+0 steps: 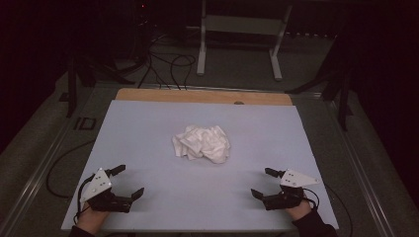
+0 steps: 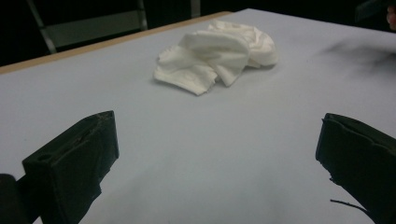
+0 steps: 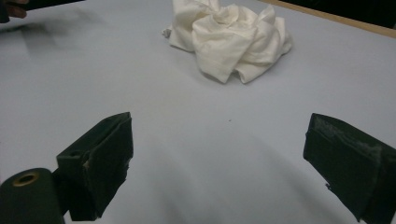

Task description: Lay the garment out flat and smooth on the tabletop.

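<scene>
The pale bench (image 1: 148, 148) carries a crumpled white cloth (image 1: 202, 142) at its middle, its long axis running left to right; the left gripper (image 1: 129, 181) and right gripper (image 1: 262, 182) rest at the near corners, fingers spread wide and empty, the cloth ahead between them, about equally near each.

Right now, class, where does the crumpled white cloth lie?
In the high view, the white cloth lies crumpled near the middle of the table, beyond and between the two hand-held grippers, touching neither.
</scene>
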Demonstrator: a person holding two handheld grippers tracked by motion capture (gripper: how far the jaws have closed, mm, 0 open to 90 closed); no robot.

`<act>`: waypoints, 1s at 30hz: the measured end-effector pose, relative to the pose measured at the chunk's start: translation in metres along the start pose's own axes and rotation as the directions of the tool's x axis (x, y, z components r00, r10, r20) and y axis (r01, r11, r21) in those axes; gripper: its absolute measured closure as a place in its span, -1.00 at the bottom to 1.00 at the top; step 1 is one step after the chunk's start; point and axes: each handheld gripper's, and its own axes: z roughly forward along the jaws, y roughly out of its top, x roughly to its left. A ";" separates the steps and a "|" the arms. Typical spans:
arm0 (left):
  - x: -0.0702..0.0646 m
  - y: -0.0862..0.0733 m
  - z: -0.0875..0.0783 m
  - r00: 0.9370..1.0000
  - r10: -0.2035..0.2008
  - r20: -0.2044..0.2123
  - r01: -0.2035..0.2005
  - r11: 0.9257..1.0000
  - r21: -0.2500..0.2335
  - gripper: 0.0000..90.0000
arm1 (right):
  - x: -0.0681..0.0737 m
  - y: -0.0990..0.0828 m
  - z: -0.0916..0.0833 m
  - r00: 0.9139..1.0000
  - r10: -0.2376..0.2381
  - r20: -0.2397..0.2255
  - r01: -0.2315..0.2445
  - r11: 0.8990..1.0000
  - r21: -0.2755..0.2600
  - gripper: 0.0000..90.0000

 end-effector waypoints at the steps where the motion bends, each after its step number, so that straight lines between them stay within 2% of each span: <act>1: 0.000 0.000 0.000 1.000 0.003 0.006 -0.003 1.000 0.008 -1.00 | 0.001 0.000 0.000 1.000 -0.005 0.003 0.005 1.000 0.002 -0.81; 12: -0.007 0.002 0.002 0.999 0.047 0.012 -0.047 0.998 0.029 -1.00 | 0.001 0.001 0.001 1.000 -0.011 0.001 0.011 1.000 -0.007 -0.81; 16: -0.008 0.003 0.003 0.999 0.045 0.021 -0.046 0.999 0.026 -1.00 | 0.001 0.001 0.001 1.000 -0.012 0.000 0.012 1.000 -0.013 -0.81; 22: -0.012 0.011 0.004 0.997 0.033 0.073 -0.034 0.999 0.014 -1.00 | 0.002 0.002 0.000 1.000 -0.005 0.006 0.005 1.000 -0.028 -0.81; 25: -0.013 0.015 0.004 0.996 0.035 0.080 -0.035 0.999 0.008 -1.00 | 0.002 0.003 0.000 1.000 -0.008 0.007 0.008 1.000 -0.027 -0.81; 30: -0.016 0.027 0.005 0.993 0.042 0.114 -0.044 0.999 0.017 -1.00 | 0.002 0.004 0.001 1.000 0.001 0.012 -0.001 0.999 -0.042 -0.81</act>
